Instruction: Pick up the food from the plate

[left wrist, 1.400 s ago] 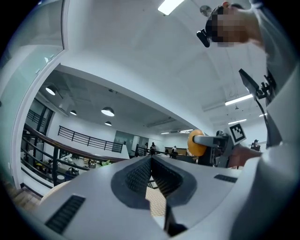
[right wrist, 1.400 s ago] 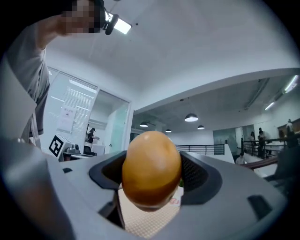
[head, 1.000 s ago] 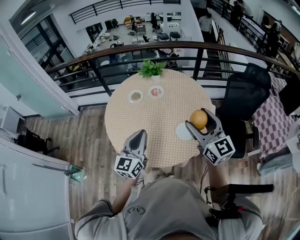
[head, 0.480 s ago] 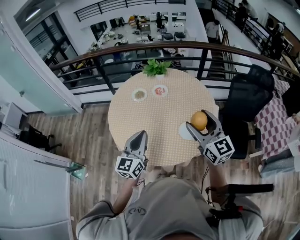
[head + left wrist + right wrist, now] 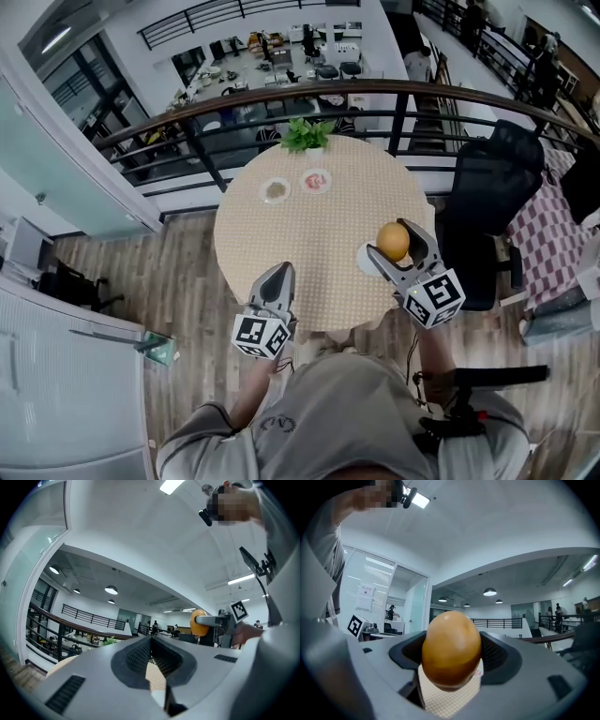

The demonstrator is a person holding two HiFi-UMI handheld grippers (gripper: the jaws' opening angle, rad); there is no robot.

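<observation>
**Food held off the plate; little movement over the last second**

Movement since the earlier frames is slight. In the head view the whole scene drifts a little to the left, table and grippers together, which reads as the head camera shifting rather than the work moving. The right gripper (image 5: 391, 238) keeps nearly the same station over the table's near right edge, and the left gripper (image 5: 277, 274) has not moved from the near edge.

Right gripper: the jaws stand partly open, closed against both sides of the food (image 5: 451, 648), a rounded orange-brown piece. It fills the gap between the pads, with the woven table surface visible beneath it.

Location of the food (image 5: 393, 241): in the right gripper's hold, over the plate (image 5: 362, 259), of which only a white sliver shows beside the gripper. The right gripper view shows the table below the food, so it appears clear of the plate.

Left gripper (image 5: 151, 641): jaws together, holding nothing, pointed across the table (image 5: 309, 225).

Assessment: the pick-up appears done or very nearly so. The steady hold suggests a secure grip. The rounded food could slip if the hold loosens.

Also noted: two small dishes (image 5: 275, 190) and a plant (image 5: 305, 136) at the far side, well apart from the work.
</observation>
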